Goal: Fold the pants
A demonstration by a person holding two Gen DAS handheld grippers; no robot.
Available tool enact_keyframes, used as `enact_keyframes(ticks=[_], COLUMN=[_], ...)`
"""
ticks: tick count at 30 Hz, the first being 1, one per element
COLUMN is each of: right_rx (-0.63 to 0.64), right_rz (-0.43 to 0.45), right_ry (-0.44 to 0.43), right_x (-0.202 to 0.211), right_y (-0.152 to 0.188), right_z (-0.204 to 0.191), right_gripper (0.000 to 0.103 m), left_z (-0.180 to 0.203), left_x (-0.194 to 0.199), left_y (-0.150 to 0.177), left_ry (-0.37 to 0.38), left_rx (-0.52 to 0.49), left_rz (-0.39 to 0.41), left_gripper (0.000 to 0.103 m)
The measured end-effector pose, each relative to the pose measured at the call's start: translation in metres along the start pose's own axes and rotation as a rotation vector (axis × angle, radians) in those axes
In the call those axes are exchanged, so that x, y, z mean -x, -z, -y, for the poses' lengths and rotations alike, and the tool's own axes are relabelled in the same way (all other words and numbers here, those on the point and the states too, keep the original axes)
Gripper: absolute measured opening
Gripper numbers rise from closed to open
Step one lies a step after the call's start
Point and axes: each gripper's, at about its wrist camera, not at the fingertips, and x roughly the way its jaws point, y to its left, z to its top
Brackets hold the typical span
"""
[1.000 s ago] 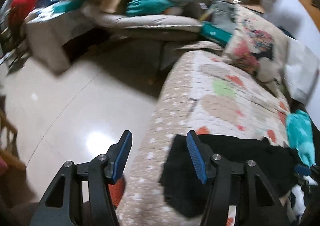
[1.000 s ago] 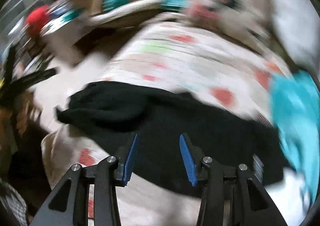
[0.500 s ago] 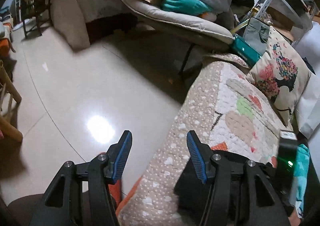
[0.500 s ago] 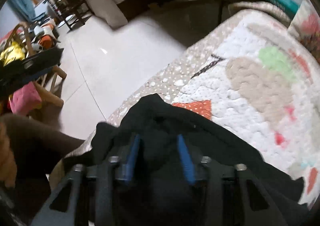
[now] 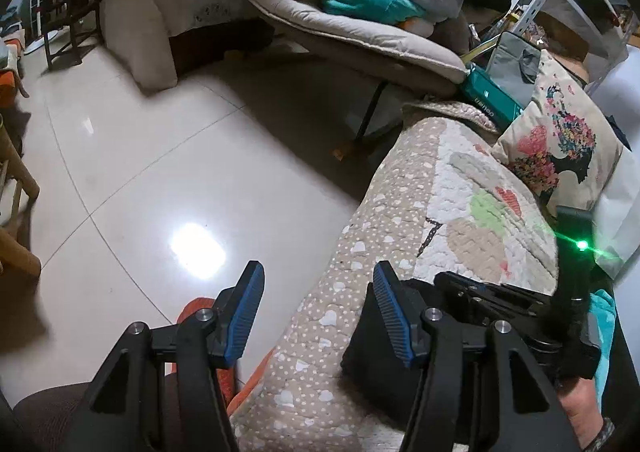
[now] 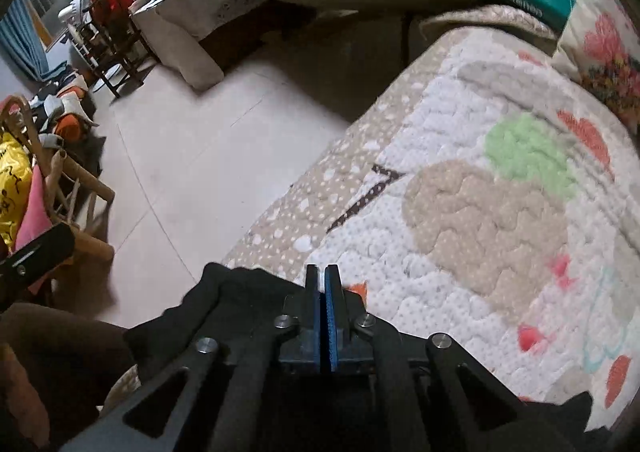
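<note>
Presently, the black pants (image 6: 240, 304) were found lying bunched at the near edge of a quilted sofa cover (image 6: 480, 211), close to where the dotted beige border drops toward the tiled floor (image 5: 140, 171). The right gripper (image 6: 323, 284) was seen with its blue pads pressed together, and dark cloth was gathered directly around and beneath the fingers; whether a fold of the fabric was actually pinched between the pads could not be told from the right wrist view, since the pads appeared to meet with no cloth visible in the seam. The left gripper (image 5: 316, 316) was recorded with its jaws standing apart and nothing between them: one finger was placed over the floor side, the other over the pants at the sofa's edge, and the border of the cover was visible through the gap. In the left wrist view the right-hand tool was observed beside it, resting on the pants, with a green light (image 5: 583, 245) lit on its body. A printed cushion (image 5: 560, 139) was noted at the far end of the sofa, and a teal cloth (image 5: 602, 316) just past the pants. A padded lounger (image 5: 360, 35) heaped with clutter was noted across the floor.
</note>
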Motion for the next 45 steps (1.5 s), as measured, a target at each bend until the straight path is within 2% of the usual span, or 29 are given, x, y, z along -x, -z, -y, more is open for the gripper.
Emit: enact_keyframes(ticks=[1, 3, 4, 7, 10, 14, 16, 17, 18, 19, 20, 22, 24, 28, 30, 31, 32, 33, 35, 36, 37, 38, 40, 41, 43, 44, 45], right_rx=[-0.025, -0.078, -0.116, -0.225, -0.352, -0.562, -0.642, -0.685, -0.703, -0.701, -0.708, -0.765, -0.787, -0.731, -0.695, -0.668, -0.634, -0.614, -0.573, -0.567, -0.567, -0.579, -0.59, -0.575, -0.507, -0.467, -0.443], right_rz=[0.014, 0.066, 0.097, 0.153, 0.178, 0.158, 0.11, 0.071, 0.065, 0.07, 0.087, 0.138, 0.145, 0.172, 0.191, 0.198, 0.205, 0.209, 0.202, 0.19, 0.17, 0.148, 0.145, 0.157, 0.203, 0.221, 0.231], right_ry=[0.0, 0.011, 0.03, 0.063, 0.16, 0.281, 0.299, 0.315, 0.322, 0.347, 0.372, 0.374, 0.379, 0.417, 0.469, 0.492, 0.494, 0.482, 0.424, 0.409, 0.397, 0.389, 0.37, 0.352, 0.312, 0.29, 0.268], right_x=[0.005, 0.024, 0.037, 0.073, 0.114, 0.162, 0.173, 0.175, 0.177, 0.182, 0.187, 0.195, 0.196, 0.196, 0.204, 0.208, 0.211, 0.209, 0.201, 0.196, 0.189, 0.181, 0.175, 0.176, 0.184, 0.187, 0.188], right_y=[0.002, 0.011, 0.018, 0.049, 0.097, 0.16, 0.181, 0.194, 0.205, 0.214, 0.218, 0.223, 0.222, 0.218, 0.215, 0.217, 0.216, 0.217, 0.215, 0.216, 0.216, 0.218, 0.221, 0.219, 0.204, 0.194, 0.186], right_z=[0.004, 0.016, 0.025, 0.057, 0.115, 0.202, 0.235, 0.253, 0.267, 0.277, 0.282, 0.289, 0.289, 0.275, 0.263, 0.256, 0.247, 0.239, 0.218, 0.214, 0.21, 0.208, 0.203, 0.2, 0.188, 0.182, 0.179], right_gripper=[0.015, 0.035, 0.038, 0.04, 0.04, 0.04, 0.04, 0.034, 0.012, 0.0, 0.0, 0.0, 0.0, 0.0, 0.003, 0.006, 0.019, 0.041, 0.057, 0.057, 0.057, 0.057, 0.057, 0.057, 0.057, 0.057, 0.056], left_z=[0.002, 0.007, 0.011, 0.02, 0.029, 0.04, 0.048, 0.051, 0.054, 0.057, 0.058, 0.06, 0.059, 0.052, 0.051, 0.054, 0.058, 0.067, 0.077, 0.082, 0.082, 0.076, 0.067, 0.062, 0.057, 0.059, 0.064], left_x=[-0.001, -0.004, -0.005, -0.01, -0.013, -0.01, -0.011, -0.012, -0.014, -0.016, -0.017, -0.019, -0.021, -0.028, -0.03, -0.031, -0.032, -0.037, -0.049, -0.063, -0.07, -0.075, -0.068, -0.059, -0.042, -0.032, -0.022], left_y=[0.001, 0.004, 0.005, 0.011, 0.016, 0.021, 0.025, 0.027, 0.029, 0.032, 0.033, 0.035, 0.036, 0.036, 0.036, 0.039, 0.042, 0.048, 0.059, 0.068, 0.072, 0.075, 0.069, 0.066, 0.065, 0.066, 0.069], left_ry=[-0.008, -0.018, -0.016, -0.025, -0.03, -0.029, -0.032, -0.036, -0.043, -0.05, -0.053, -0.058, -0.066, -0.047, 0.004, 0.031, 0.045, 0.042, 0.012, -0.037, -0.063, -0.059, -0.015, 0.039, 0.037, 0.031, 0.057], left_rx=[-0.01, -0.031, -0.046, -0.085, -0.12, -0.166, -0.206, -0.22, -0.243, -0.262, -0.272, -0.293, -0.301, -0.272, -0.254, -0.262, -0.284, -0.333, -0.394, -0.433, -0.444, -0.413, -0.337, -0.3, -0.291, -0.31, -0.342], left_rz=[0.001, 0.0, -0.006, -0.019, -0.02, 0.014, 0.03, 0.031, 0.032, 0.033, 0.033, 0.035, 0.036, -0.006, -0.028, -0.035, -0.043, -0.066, -0.129, -0.21, -0.251, -0.287, -0.295, -0.266, -0.146, -0.071, 0.003], left_gripper=[0.056, 0.056, 0.056, 0.056, 0.056, 0.056, 0.056, 0.056, 0.056, 0.056, 0.056, 0.056, 0.056, 0.056, 0.056, 0.057, 0.058, 0.06, 0.06, 0.061, 0.061, 0.061, 0.061, 0.061, 0.061, 0.061, 0.061])
